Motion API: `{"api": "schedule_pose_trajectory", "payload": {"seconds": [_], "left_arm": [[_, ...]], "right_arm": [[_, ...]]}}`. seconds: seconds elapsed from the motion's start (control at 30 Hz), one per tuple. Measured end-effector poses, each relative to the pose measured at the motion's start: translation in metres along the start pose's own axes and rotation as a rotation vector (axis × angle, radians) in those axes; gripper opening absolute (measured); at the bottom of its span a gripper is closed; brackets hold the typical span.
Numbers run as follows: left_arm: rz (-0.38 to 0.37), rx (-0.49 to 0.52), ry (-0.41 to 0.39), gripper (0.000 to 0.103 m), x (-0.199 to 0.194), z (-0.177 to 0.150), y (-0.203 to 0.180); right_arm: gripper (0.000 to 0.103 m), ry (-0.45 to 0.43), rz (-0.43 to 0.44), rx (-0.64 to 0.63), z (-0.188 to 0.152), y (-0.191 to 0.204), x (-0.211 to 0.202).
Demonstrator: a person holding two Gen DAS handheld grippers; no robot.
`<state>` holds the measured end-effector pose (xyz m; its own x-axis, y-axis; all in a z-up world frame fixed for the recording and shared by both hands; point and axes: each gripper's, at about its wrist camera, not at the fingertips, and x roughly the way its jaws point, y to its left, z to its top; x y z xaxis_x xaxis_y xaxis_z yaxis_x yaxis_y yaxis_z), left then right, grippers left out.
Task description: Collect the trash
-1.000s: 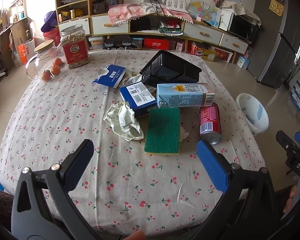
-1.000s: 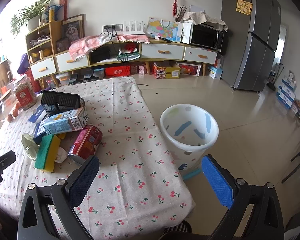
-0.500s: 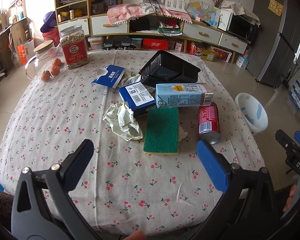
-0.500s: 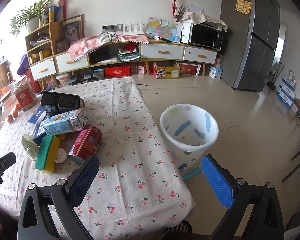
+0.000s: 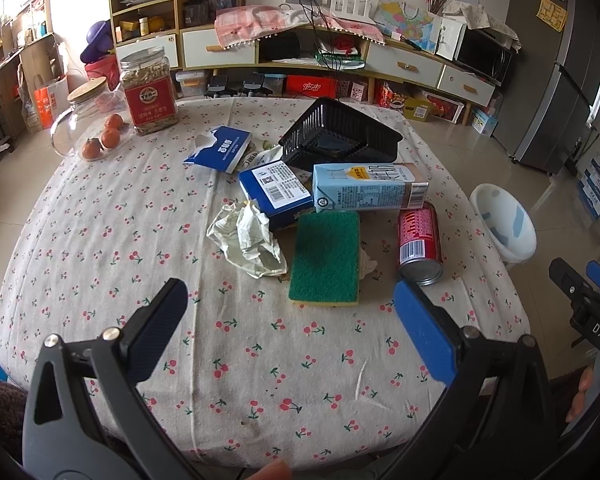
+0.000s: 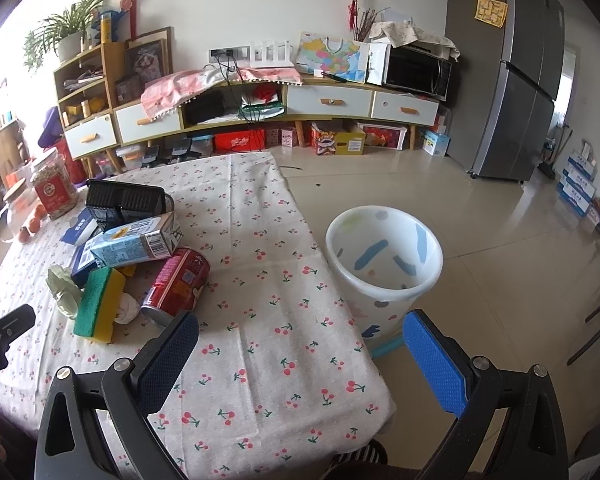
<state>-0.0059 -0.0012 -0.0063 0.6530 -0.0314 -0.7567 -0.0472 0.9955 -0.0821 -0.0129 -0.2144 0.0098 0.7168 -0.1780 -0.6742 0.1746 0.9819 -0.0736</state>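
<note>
**Trash heaped mid-table, both grippers held wide and empty**

Trash lies in a loose heap at the middle of a table (image 5: 100,248) covered with a cherry-print cloth. A crumpled wrapper (image 5: 247,241) sits at the heap's left side, touching a blue box (image 5: 275,192). A green sponge (image 5: 326,258) lies flat beside the wrapper, with a small white wad (image 5: 367,264) poking out at its right edge. A pale blue carton (image 5: 368,192) lies on its side across the box and behind the sponge. A red can (image 5: 419,244) lies on its side just right of the sponge, its base toward the camera. A black basket (image 5: 340,140) rests tilted behind the carton, and a blue tissue pack (image 5: 222,148) lies to its left.

A white bin (image 6: 384,256) with coloured patches stands on the floor beside the table's right edge.

The left gripper (image 5: 290,322) hovers over the near table edge, jaws spread wide, holding nothing. The right gripper (image 6: 300,346) hovers over the table's near right corner, jaws likewise apart and empty.

At the far left stand a jar (image 5: 150,92) and a glass pot (image 5: 88,124) holding oranges.
</note>
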Motion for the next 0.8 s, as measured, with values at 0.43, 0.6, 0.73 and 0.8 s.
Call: {"api": "schedule_pose_trajectory", "payload": {"seconds": [0.43, 0.6, 0.73, 0.8], "left_arm": [[0.000, -0.001, 0.005, 0.102, 0.0003, -0.0005, 0.0015], [0.000, -0.002, 0.004, 0.102, 0.0003, -0.0003, 0.0015], [-0.002, -0.004, 0.005, 0.102, 0.0006, -0.0007, 0.0021], [-0.001, -0.003, 0.006, 0.102, 0.0005, -0.0003, 0.0019]], "right_arm": [[0.103, 0.000, 0.001, 0.003, -0.0008, 0.0013, 0.0003], [0.103, 0.001, 0.001, 0.001, -0.0003, 0.0012, 0.0004], [0.103, 0.000, -0.001, 0.002, -0.0003, 0.0005, 0.0003], [0.103, 0.001, -0.001, 0.002, -0.0002, 0.0006, 0.0003]]}}
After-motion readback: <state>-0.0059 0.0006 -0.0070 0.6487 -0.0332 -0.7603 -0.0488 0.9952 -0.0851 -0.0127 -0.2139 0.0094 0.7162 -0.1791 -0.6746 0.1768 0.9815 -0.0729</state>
